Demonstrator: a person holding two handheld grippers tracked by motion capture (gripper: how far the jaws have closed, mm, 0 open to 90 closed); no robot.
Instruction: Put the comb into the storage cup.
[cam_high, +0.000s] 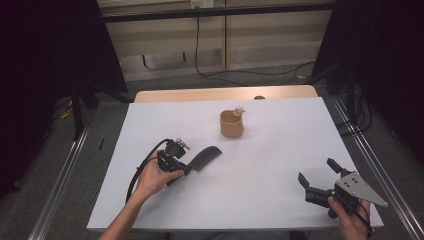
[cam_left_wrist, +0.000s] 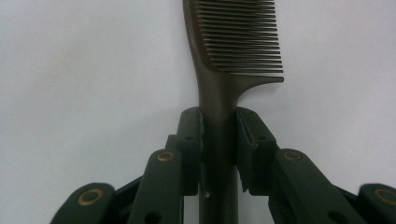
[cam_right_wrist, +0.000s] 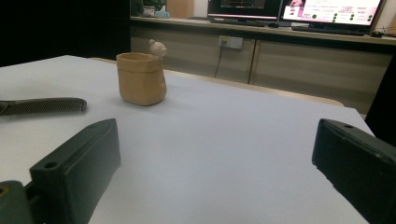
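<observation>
The left gripper has its two black jaws pressed against the handle of a dark comb, whose toothed end lies on the white table and points away from the hand, toward the table's middle. Beyond the comb, well apart from it, stands a tan cup with a small figure on its rim. At the near right corner the right gripper rests with its jaws spread wide and nothing between them.

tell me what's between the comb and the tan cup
Nothing: in the high view, bare white table separates the comb, held in the left claw, from the cup.
</observation>
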